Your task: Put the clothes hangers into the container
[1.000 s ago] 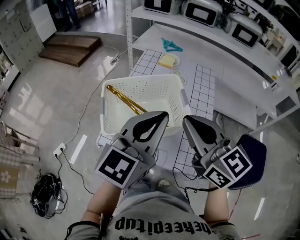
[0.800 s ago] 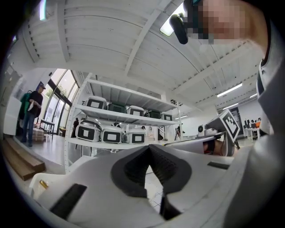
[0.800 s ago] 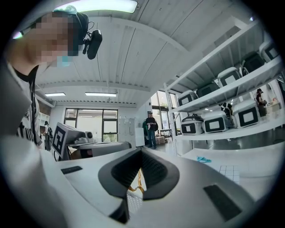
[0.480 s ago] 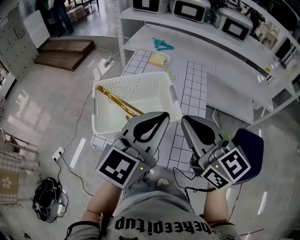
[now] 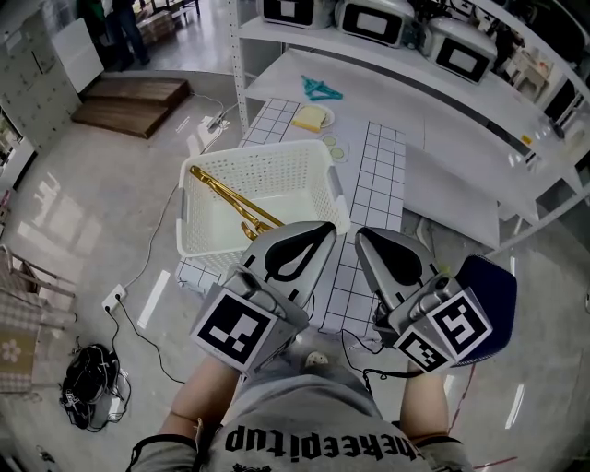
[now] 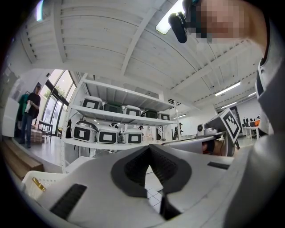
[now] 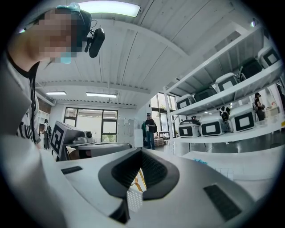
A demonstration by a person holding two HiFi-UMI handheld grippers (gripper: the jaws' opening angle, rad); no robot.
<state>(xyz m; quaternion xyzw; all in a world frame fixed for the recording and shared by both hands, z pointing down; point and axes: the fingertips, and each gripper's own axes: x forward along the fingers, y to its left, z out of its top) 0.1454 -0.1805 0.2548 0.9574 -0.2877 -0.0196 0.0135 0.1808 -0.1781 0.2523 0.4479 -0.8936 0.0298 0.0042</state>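
Note:
A white perforated basket (image 5: 277,175) stands on the floor on a gridded mat, and gold clothes hangers (image 5: 226,195) lie slanted inside it. A teal hanger (image 5: 320,88) lies on the low white shelf beyond. My left gripper (image 5: 312,232) and right gripper (image 5: 371,240) are held side by side close to the person's body, nearer than the basket, both shut and empty. In the left gripper view the jaws (image 6: 149,147) meet at their tips, and the basket's corner (image 6: 31,183) shows at lower left. In the right gripper view the gold hangers (image 7: 140,178) show through the gap between the shut pads.
A white shelving rack (image 5: 433,83) carries several boxy appliances (image 5: 373,20). A plate with a yellow item (image 5: 313,117) sits on the low shelf. Cables and a socket (image 5: 115,297) lie on the floor at left, near a black bundle (image 5: 92,392). A person (image 5: 120,28) stands far off.
The head view has shifted, so the basket now sits further left and higher in the picture. Both grippers keep the same pose, shut.

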